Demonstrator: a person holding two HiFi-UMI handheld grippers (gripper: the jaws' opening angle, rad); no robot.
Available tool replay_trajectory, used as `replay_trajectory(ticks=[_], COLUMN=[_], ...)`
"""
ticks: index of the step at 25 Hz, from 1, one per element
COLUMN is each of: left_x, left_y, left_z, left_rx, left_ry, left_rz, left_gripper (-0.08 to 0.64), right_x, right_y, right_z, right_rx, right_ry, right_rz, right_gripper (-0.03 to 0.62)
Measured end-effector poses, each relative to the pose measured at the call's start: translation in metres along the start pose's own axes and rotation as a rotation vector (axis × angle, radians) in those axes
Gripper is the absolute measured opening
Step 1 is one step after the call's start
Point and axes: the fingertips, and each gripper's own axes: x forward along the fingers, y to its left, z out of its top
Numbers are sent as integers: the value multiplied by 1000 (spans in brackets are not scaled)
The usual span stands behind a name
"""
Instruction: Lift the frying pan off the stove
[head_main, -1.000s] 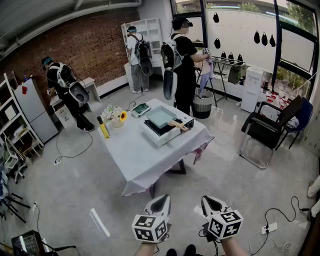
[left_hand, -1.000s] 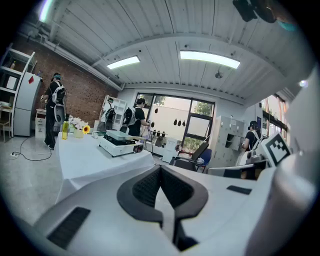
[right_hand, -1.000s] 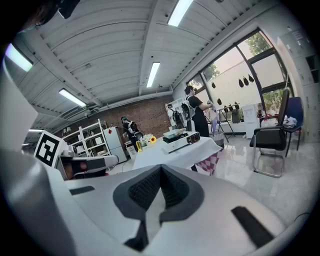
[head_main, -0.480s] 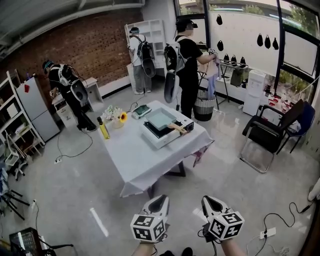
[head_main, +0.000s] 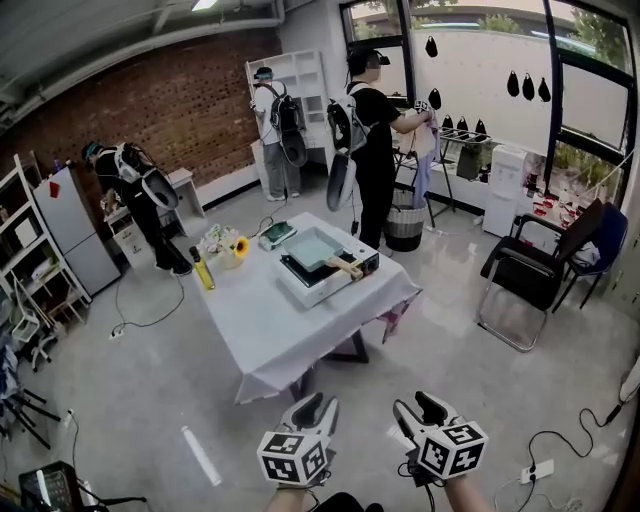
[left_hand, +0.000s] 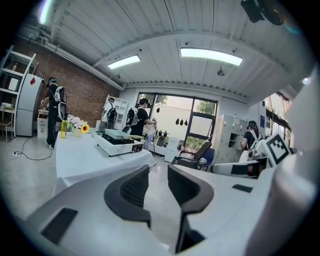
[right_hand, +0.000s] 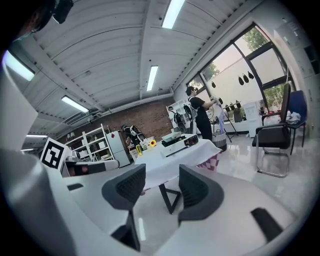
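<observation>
Well, the left gripper (head_main: 314, 408) and right gripper (head_main: 420, 412) have just been opening, both empty. The frying pan (head_main: 312, 245) sits on the stove (head_main: 322, 283), far off. Grabbing only its thin handle (head_main: 345, 266) could tip it.

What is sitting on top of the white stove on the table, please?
A pale square frying pan with a wooden handle sits on the stove. It covers most of the dark cooktop, so the burner beneath cannot be seen.
</observation>
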Motion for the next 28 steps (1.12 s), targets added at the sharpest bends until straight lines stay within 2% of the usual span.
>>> replay_trajectory(ticks=[8,14,28], left_x=[24,75,225], left_y=[14,29,122], left_z=[1,13,74], left_rx=[-4,-9,-12], left_ry=[9,6,17], left_rz=[6,-1,-26], left_gripper=[114,118,129], right_x=[19,49,196], right_y=[-16,-52,-123], right_z=[8,26,97], right_rx=[14,22,64], right_ry=[-10,-19,-49], right_rz=[10,-11,-55], right_gripper=[227,229,229])
